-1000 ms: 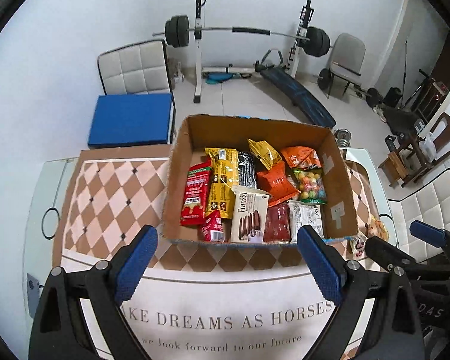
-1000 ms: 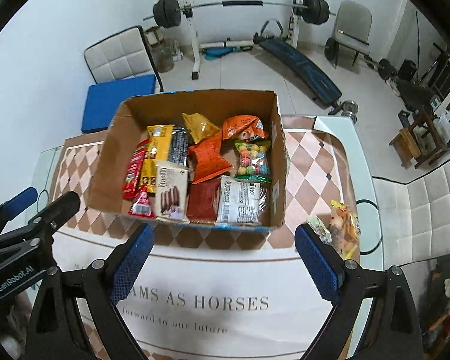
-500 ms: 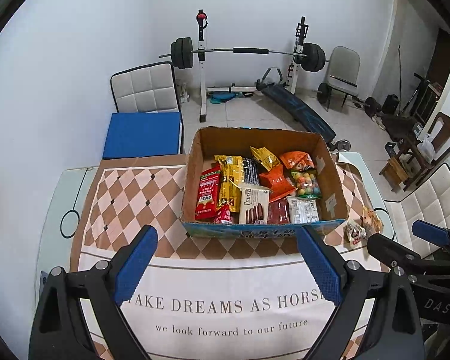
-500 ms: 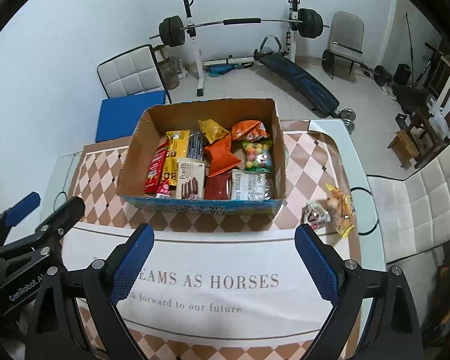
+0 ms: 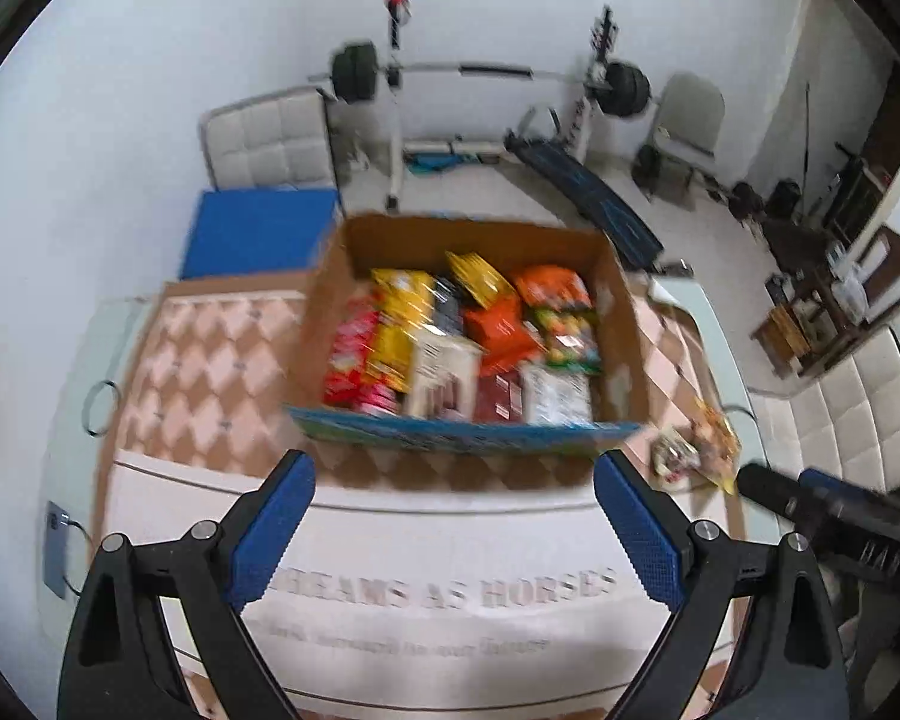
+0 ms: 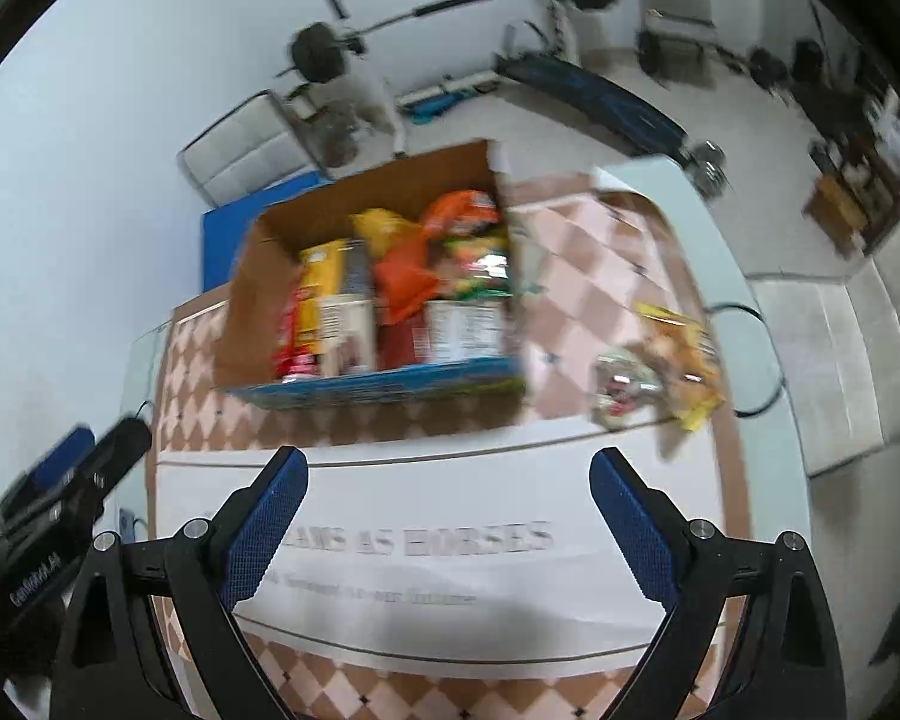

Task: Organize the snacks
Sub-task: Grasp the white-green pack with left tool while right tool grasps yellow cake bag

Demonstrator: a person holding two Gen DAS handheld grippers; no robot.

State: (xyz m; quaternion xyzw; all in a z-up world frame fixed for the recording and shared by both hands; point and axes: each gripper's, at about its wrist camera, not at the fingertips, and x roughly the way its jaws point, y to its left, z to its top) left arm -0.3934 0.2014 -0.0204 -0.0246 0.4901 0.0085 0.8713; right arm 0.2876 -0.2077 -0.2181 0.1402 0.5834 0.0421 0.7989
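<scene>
With your right gripper (image 6: 444, 516) and left gripper (image 5: 453, 525) both spread wide and empty, the two loose snack packets (image 6: 660, 360) lie just right of the cardboard box (image 6: 378, 387), likely light, crinkly and slippery, so pinch one by its flat middle.

Left gripper (image 5: 453, 531): black frame, silver screws.
Right gripper (image 6: 447, 525): the same build.
Pads (image 5: 273, 531): blue, textured.
Marking: white lettering, blurred.
</scene>
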